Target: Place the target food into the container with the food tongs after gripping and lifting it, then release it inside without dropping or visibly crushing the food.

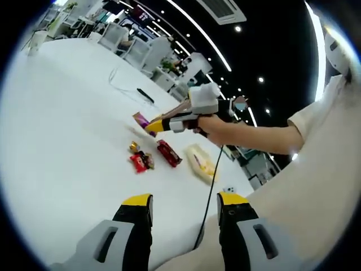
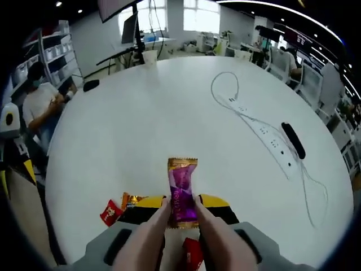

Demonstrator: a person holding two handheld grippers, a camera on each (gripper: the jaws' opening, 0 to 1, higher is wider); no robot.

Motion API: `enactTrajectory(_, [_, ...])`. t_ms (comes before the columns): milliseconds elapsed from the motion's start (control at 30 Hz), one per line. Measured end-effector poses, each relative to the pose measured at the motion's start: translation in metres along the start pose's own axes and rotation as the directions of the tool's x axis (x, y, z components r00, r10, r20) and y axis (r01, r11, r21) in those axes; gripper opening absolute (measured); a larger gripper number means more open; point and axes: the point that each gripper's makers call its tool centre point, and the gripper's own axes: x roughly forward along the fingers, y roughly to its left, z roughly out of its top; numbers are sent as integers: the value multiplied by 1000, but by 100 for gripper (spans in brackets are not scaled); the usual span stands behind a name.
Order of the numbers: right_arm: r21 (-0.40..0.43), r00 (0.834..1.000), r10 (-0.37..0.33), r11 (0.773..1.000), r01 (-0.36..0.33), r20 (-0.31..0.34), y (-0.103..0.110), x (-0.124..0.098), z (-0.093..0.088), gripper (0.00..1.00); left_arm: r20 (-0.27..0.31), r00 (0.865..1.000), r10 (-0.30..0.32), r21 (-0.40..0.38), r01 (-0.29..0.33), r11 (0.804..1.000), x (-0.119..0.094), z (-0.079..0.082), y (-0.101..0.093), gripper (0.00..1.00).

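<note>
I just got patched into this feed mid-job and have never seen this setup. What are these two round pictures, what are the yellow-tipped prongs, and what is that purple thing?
There is no robot arm here. A person holds a handheld two-jaw gripper in each hand, and each gripper carries a fisheye camera looking forward along its own jaws.

The left gripper view shows the left gripper at the bottom, its jaws apart and holding nothing. Across from it is the person's hand with the right gripper.

In the right gripper view, the right gripper works pale food tongs, which pinch a purple candy with gold ends.

On the white table lie small red and gold wrapped sweets, a longer red bar and a pale yellow packet. Farther off are a white power strip and a dark oblong object.
</note>
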Motion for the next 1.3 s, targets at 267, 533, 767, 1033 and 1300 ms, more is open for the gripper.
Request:
enactTrajectory(267, [25,999,-20,999,19,42,1,-20,7,21,1,1000,-14,42,14,999,-4,1,-10,45])
enactTrajectory(533, [52,995,-52,997,48,88,10,-52,14,22,3,1000,-28,76,28,997,-8,2,-19,45])
enactTrajectory(767, [73,991,-72,995,64,115,13,-65,15,22,-18,999,-43,107,45,993,-11,-1,-26,45])
enactTrajectory(1033, [105,983,-107,990,92,149,14,-86,16,22,-20,998,-54,145,56,988,-13,3,-33,45])
enactTrajectory(1300, [154,972,-147,981,119,184,7,-106,9,22,-45,996,-75,168,81,982,-10,-5,-46,45])
